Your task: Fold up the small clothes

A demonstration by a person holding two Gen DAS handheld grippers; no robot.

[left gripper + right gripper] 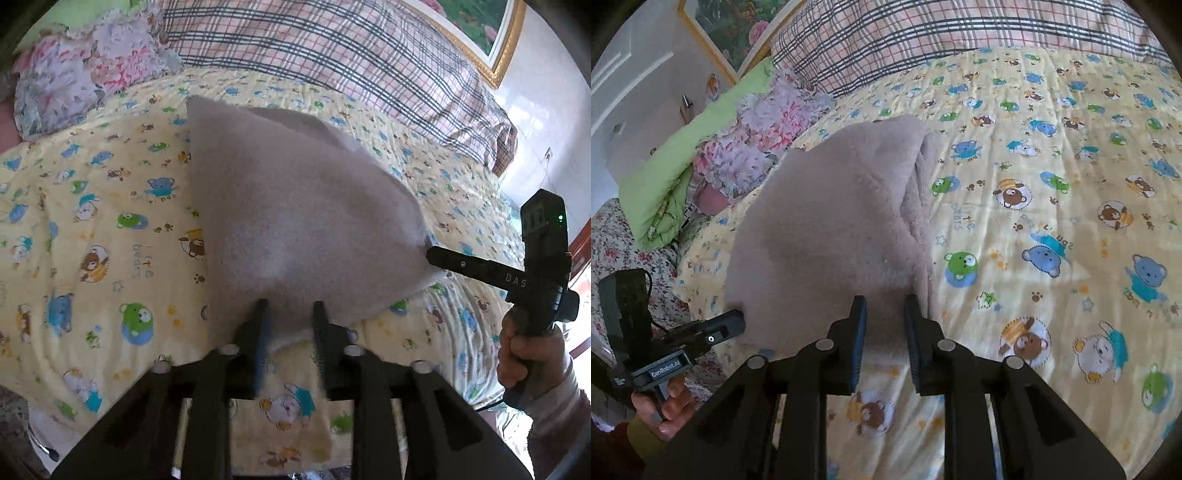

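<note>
The left tool (290, 314) has its jaws somewhat spread, with the near hem of the fleece garment (288, 206) lying between them; the pads do not appear to press on it. The right tool (885, 306) has its jaws drawn closer and pinches the same hem further along. From the left wrist view it sits at about 3 o'clock of the cloth, nipping a corner.

The garment, a plain grey-beige fleece, lies mostly on the yellow bear-print quilt (92, 221). Its near edge is raised at the tools and its far end runs toward 12 o'clock. In the right wrist view a doubled layer shows along its 3 o'clock side, so one fold looks made.

The step in hand seems to be setting this edge down and letting go. To do it well:
- Lower both corners level, so the hem lands straight rather than slanted
- Keep the cloth lightly taut between the tools until it touches the quilt
- Free the right corner only once it rests flat, since fleece clings to the pads and may drag
- Draw each tool back toward 6 o'clock, low and straight, so the layers beneath are not ruffled

The plaid blanket (314, 48) at 12 o'clock is well clear
</note>
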